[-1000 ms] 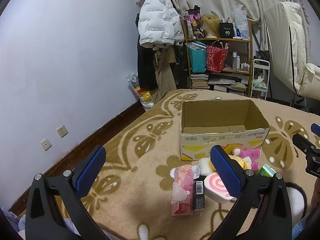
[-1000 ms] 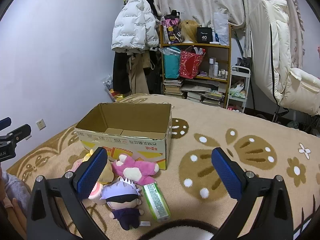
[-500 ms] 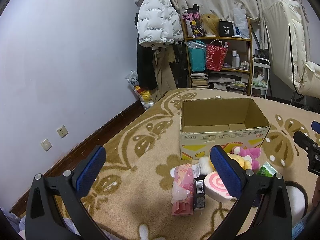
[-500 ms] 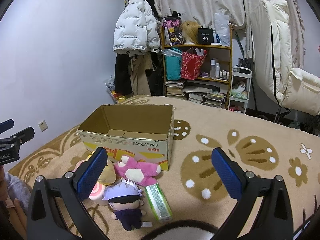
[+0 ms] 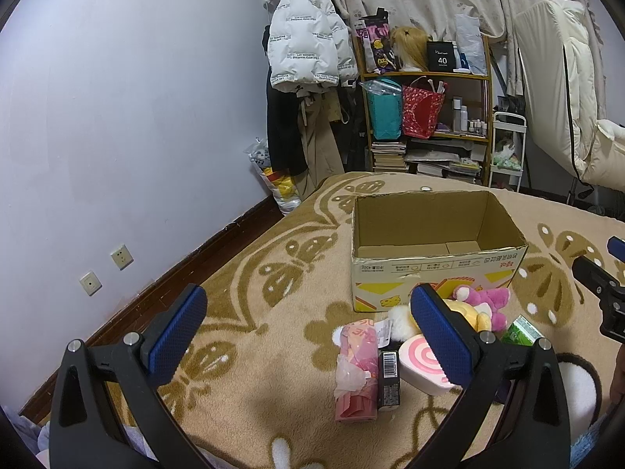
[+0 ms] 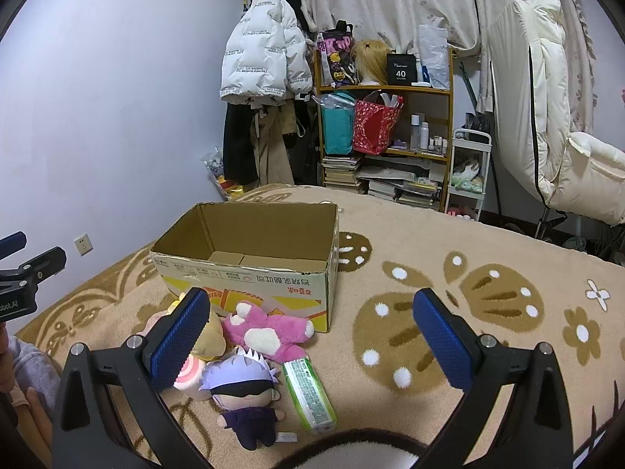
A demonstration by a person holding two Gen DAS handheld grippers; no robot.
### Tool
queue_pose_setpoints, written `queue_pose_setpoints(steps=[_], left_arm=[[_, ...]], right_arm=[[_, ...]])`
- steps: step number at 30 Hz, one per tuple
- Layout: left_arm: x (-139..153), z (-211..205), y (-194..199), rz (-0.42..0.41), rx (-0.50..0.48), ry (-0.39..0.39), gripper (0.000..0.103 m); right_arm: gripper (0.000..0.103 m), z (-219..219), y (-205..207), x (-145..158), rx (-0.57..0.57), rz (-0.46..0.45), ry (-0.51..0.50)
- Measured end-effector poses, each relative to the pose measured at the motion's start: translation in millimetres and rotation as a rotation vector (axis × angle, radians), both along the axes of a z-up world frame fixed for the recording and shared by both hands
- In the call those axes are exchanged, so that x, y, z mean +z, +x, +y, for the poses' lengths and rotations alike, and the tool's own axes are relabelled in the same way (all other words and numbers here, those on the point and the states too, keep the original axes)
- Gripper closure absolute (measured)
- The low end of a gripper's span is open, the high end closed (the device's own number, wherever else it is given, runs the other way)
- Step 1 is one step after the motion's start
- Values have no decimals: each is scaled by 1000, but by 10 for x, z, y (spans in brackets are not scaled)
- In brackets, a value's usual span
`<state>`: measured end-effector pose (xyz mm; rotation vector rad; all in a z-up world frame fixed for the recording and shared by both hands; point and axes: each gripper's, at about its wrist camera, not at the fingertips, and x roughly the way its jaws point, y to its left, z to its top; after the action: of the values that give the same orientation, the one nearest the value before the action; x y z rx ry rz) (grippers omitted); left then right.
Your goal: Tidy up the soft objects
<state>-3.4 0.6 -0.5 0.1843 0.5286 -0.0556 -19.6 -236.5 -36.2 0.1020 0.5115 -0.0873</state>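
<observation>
An open, empty cardboard box [image 5: 429,269] [image 6: 250,277] stands on the patterned blanket. In front of it lie a pink plush [image 6: 269,330] [image 5: 486,301], a yellow plush [image 5: 466,310] [image 6: 209,342], a pink-swirl soft toy [image 5: 424,363], a white-haired doll in dark clothes [image 6: 244,394], a green tissue pack [image 6: 310,392] [image 5: 519,330], a pink tissue pack [image 5: 355,367] and a small black box [image 5: 388,381]. My left gripper [image 5: 308,332] is open and empty, left of the pile. My right gripper [image 6: 308,332] is open and empty above the pink plush and green pack.
The beige and brown blanket [image 6: 449,312] stretches to the right of the box. A wall with sockets [image 5: 121,256] is at the left. Behind stand a coat rack with a white puffer jacket [image 5: 308,54], a loaded shelf [image 5: 425,117] and a white chair [image 6: 562,136].
Both grippers have drifted slightly, so the scene shifts a little in each view. Nothing was taken hold of and both stay open.
</observation>
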Motion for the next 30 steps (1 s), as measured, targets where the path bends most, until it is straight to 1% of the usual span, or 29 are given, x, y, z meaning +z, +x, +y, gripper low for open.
queue_pose_setpoints(steps=[30], left_arm=[[-39, -10, 3, 6, 0, 6, 0]], right_arm=[[0, 10, 7, -20, -1, 3, 1]])
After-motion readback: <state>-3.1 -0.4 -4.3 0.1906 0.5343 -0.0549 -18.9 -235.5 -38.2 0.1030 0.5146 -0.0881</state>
